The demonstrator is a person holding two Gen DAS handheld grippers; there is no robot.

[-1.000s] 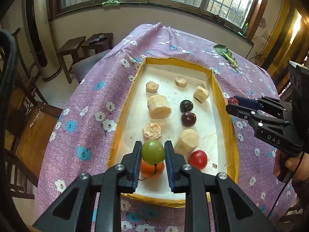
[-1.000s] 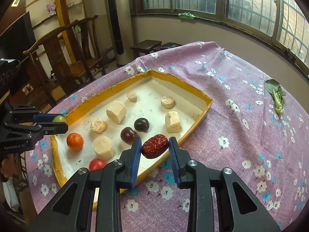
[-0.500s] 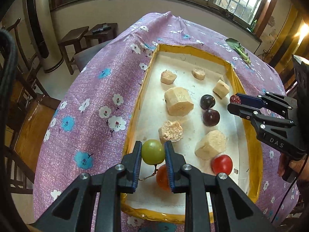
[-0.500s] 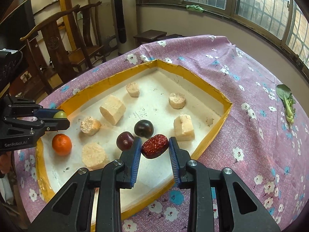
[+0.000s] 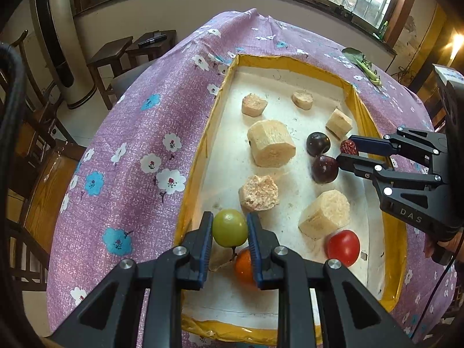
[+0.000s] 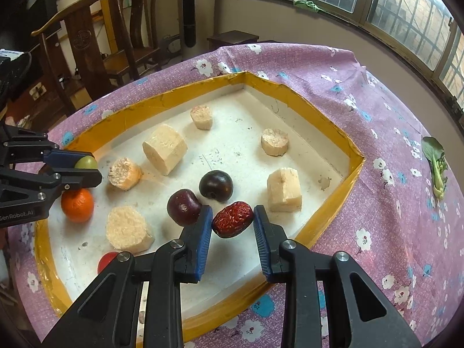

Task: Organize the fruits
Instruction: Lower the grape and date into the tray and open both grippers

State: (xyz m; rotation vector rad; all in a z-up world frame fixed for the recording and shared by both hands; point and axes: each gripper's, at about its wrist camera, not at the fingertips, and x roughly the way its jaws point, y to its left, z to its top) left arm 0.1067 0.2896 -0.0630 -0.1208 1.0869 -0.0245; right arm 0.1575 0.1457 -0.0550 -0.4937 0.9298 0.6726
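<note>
Both jaws are narrowly parted: left gripper pinches a green fruit, right gripper a red date.

place: home living or dining room; cues: carved wooden chairs; flowered purple tablecloth on the table; barred windows; small wooden side tables

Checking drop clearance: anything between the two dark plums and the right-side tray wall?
Only the right gripper clamping the red date, hovering there. Right wrist view shows bare white tray floor under it; one sugarcane chunk sits farther back.
</note>
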